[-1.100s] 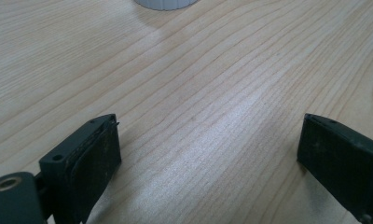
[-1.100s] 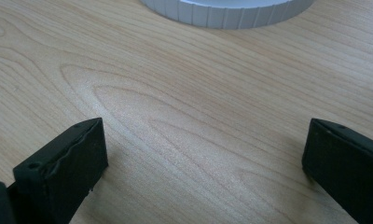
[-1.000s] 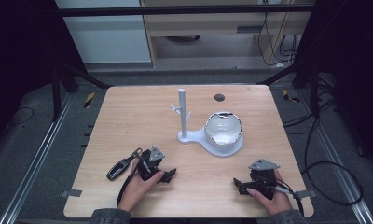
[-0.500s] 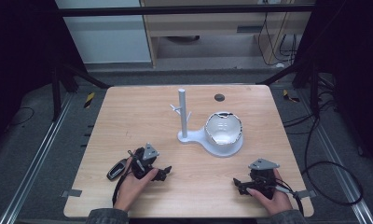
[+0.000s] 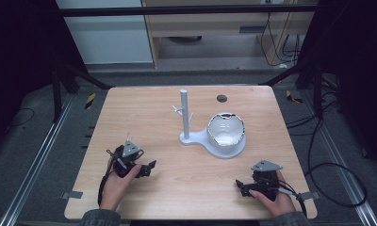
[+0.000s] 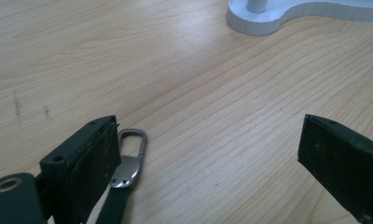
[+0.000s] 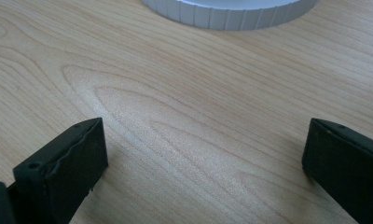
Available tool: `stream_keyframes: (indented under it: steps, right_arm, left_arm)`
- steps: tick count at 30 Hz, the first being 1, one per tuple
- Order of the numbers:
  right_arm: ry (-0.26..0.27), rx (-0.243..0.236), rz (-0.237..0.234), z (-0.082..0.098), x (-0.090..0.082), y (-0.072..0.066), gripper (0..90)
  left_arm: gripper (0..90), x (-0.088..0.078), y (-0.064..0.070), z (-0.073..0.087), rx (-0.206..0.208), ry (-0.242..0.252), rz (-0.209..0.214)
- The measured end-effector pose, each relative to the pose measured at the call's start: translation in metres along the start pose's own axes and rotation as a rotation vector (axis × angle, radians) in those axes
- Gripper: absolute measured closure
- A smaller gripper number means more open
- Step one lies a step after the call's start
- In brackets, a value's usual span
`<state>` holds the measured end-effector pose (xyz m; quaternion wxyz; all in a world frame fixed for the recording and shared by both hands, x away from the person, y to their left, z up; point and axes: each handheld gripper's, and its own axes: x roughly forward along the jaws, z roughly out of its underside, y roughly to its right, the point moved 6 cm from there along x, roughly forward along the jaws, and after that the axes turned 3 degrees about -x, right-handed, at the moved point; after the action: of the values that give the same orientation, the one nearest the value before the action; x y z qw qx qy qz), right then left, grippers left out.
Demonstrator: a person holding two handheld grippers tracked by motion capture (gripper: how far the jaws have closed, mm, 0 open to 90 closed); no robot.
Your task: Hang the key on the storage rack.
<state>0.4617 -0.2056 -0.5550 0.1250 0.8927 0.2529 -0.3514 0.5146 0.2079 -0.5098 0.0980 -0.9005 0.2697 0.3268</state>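
Observation:
A black strap with a silver carabiner clip [image 6: 131, 154] lies on the wooden table, right beside the inner face of my left gripper's left jaw. My left gripper [image 6: 208, 140] is open and low over the table, near the front left [image 5: 145, 168]. Nothing is clamped between its jaws. My right gripper [image 7: 205, 144] is also open, with bare wood between the jaws, at the front right [image 5: 241, 184]. A white stand [image 5: 196, 139] with an upright post [image 5: 184, 113] and a bowl [image 5: 226, 129] on its base sits mid-table.
The stand's white base edge [image 6: 287, 18] lies ahead of the left gripper, and its ribbed rim [image 7: 231, 14] ahead of the right one. A dark round hole [image 5: 221, 98] marks the table's far side. Tape tabs [image 5: 73, 194] stick to the front edge.
My left gripper has slid to the left over the spot where the black strap lay, so the hand now covers it in the high view. The right gripper has stayed put.

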Motion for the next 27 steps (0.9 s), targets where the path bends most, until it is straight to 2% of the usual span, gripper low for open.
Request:
stream_keyframes:
  steps: [3,4,6,8,9,10,12,15,18,21,24,27]
  right_arm:
    - [0.0,0.001,0.0,0.0,0.0,0.0,0.4]
    - [0.0,0.0,0.0,0.0,0.0,0.0,0.4]
    - [0.0,0.001,0.0,0.0,0.0,0.0,0.4]
    - [0.0,0.001,0.0,0.0,0.0,0.0,0.4]
    - [0.0,0.001,0.0,0.0,0.0,0.0,0.4]
    - [0.0,0.001,0.0,0.0,0.0,0.0,0.4]
    - [0.0,0.0,0.0,0.0,0.0,0.0,0.4]
    - [0.0,0.0,0.0,0.0,0.0,0.0,0.4]
    - [0.0,0.001,0.0,0.0,0.0,0.0,0.4]
    - [-0.001,0.006,0.001,0.0,0.0,-0.001,0.4]
    - [-0.002,0.006,0.001,0.0,0.0,-0.001,0.4]
    - [-0.001,0.006,0.001,0.0,0.0,-0.001,0.4]
  left_arm:
    - [5.5,-0.003,-0.005,0.001,-0.015,-0.004,-0.008]
    - [5.8,-0.006,-0.011,0.003,-0.036,-0.006,-0.018]
    - [6.0,-0.007,-0.013,0.003,-0.037,-0.011,-0.022]
    - [6.1,-0.01,-0.017,0.005,-0.029,-0.042,-0.037]
    - [6.1,-0.01,-0.017,0.005,-0.029,-0.042,-0.037]
    - [6.3,-0.011,-0.019,0.006,-0.013,-0.065,-0.047]
    - [6.4,-0.011,-0.019,0.006,-0.01,-0.075,-0.044]
    - [6.4,-0.013,-0.018,0.007,0.006,-0.113,-0.041]
    - [6.6,-0.016,-0.018,0.007,0.04,-0.187,-0.052]
    - [6.3,-0.02,-0.019,0.002,0.026,-0.245,-0.04]
    - [6.3,-0.024,-0.021,-0.004,0.044,-0.27,-0.063]
    - [6.9,-0.029,-0.024,-0.014,0.03,-0.328,-0.039]
